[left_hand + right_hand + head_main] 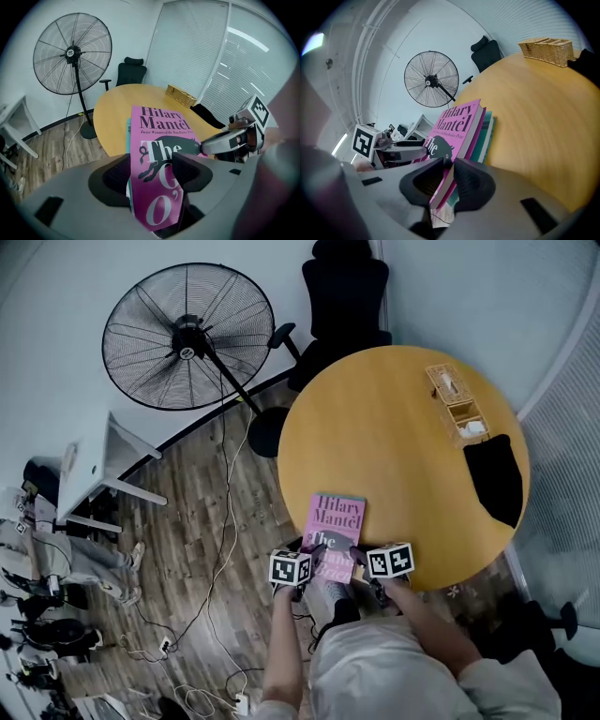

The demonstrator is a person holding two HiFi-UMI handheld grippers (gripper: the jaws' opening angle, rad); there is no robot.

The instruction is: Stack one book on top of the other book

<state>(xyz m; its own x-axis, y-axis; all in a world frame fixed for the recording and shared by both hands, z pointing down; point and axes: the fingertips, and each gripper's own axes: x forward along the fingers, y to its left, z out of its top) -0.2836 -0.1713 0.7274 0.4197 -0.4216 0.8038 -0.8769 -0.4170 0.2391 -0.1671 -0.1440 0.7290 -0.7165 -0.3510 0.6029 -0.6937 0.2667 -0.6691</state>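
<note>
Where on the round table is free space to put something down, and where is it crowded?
The table is bare across its middle and left, between the pink book and the wicker basket. Basket and a black item fill the right edge. The near edge is crowded: left gripper and right gripper hold the book there.

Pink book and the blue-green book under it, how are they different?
The pink book lies on top; the blue-green book lies underneath. The pink book shows its cover with big letters; the blue-green book shows only thin edges. The left tool and right tool pinch the pink book's near end; whether they also pinch the blue-green book is unclear. Both sit stacked at the yellow table's near edge.
</note>
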